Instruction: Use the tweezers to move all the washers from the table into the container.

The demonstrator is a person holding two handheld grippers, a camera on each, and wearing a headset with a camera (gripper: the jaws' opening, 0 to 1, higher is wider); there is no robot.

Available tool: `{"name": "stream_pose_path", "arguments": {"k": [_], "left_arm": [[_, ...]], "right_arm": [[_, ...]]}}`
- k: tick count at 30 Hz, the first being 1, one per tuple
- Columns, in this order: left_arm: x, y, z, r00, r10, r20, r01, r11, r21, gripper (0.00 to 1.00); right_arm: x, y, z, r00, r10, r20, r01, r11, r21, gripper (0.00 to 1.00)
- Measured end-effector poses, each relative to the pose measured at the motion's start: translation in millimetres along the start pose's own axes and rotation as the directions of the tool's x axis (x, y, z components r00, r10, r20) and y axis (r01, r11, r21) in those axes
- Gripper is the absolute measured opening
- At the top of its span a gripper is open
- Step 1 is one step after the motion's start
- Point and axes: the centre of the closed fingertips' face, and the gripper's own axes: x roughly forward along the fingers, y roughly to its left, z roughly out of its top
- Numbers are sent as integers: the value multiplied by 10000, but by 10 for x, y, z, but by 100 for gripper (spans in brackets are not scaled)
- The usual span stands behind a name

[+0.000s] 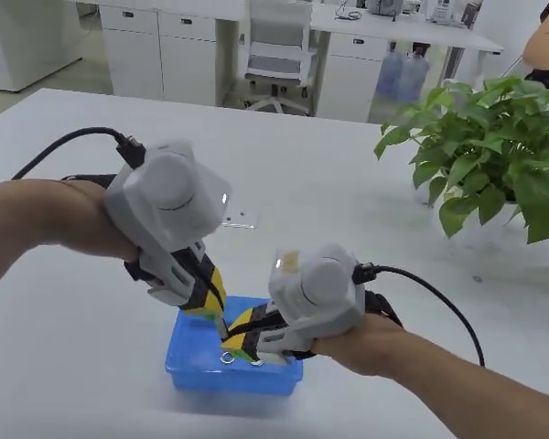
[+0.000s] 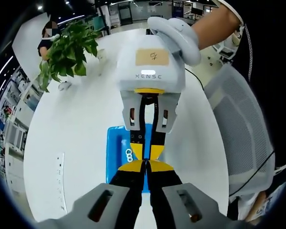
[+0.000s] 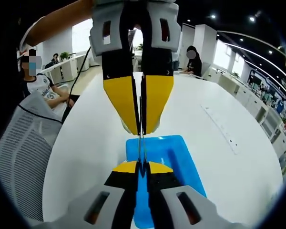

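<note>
Two small silver ring washers (image 2: 128,153) lie inside the blue rectangular plastic container (image 1: 194,352) on your white counter (image 1: 348,210). Above it, your left gripper (image 2: 145,164) at 10 o'clock and right gripper (image 3: 140,167) at 4 o'clock both pinch the thin metal tweezers (image 3: 140,138).

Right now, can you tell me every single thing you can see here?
table: one, white, under everything
container: one, blue, under the grippers
washers: at least two, silvery, in the container
tweezers: one, thin metal, between both grippers' jaws
plant: one, green, table's right side
chair: one, white, beyond the table
left gripper: one, white, black-and-yellow jaws, shut on the tweezers
right gripper: one, same colours, shut on the tweezers
</note>
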Motion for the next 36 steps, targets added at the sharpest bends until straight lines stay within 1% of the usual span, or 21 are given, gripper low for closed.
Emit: {"name": "stream_pose_path", "arguments": {"k": [6, 10, 15, 20, 23, 27, 33, 36], "left_arm": [[-84, -117, 64, 9999, -90, 99, 88, 9998, 172, 6], [-89, -190, 65, 10000, -96, 9, 95, 9995, 306, 6], [-48, -294, 52, 9999, -113, 1, 112, 9991, 415, 6], [44, -407, 12, 9999, -89, 57, 86, 9987, 495, 6], [88, -438, -33, 10000, 12, -10, -12, 9978, 665, 6], [149, -496, -53, 10000, 10, 67, -15, 9973, 728, 6], [227, -510, -114, 9998, 171, -33, -168, 9964, 827, 7], [249, -511, -125, 9996, 279, 41, -281, 9966, 779, 8]], "right_arm": [[-101, 92, 50, 9999, -68, -92, 65, 9996, -273, 5], [-147, 161, 45, 9998, -119, -184, 110, 9988, -478, 5], [-175, 257, -4, 9987, -136, -498, 98, 9971, -757, 4], [-196, 346, -101, 9953, -99, -967, 1, 9949, -1009, 4], [-216, 379, -150, 9932, -152, -1152, 28, 9942, -1073, 4], [-218, 423, -206, 9899, -120, -1415, -51, 9928, -1197, 4], [-223, 448, -232, 9882, -105, -1526, -76, 9931, -1174, 4], [-224, 465, -262, 9858, -76, -1679, -126, 9928, -1194, 4]]}}
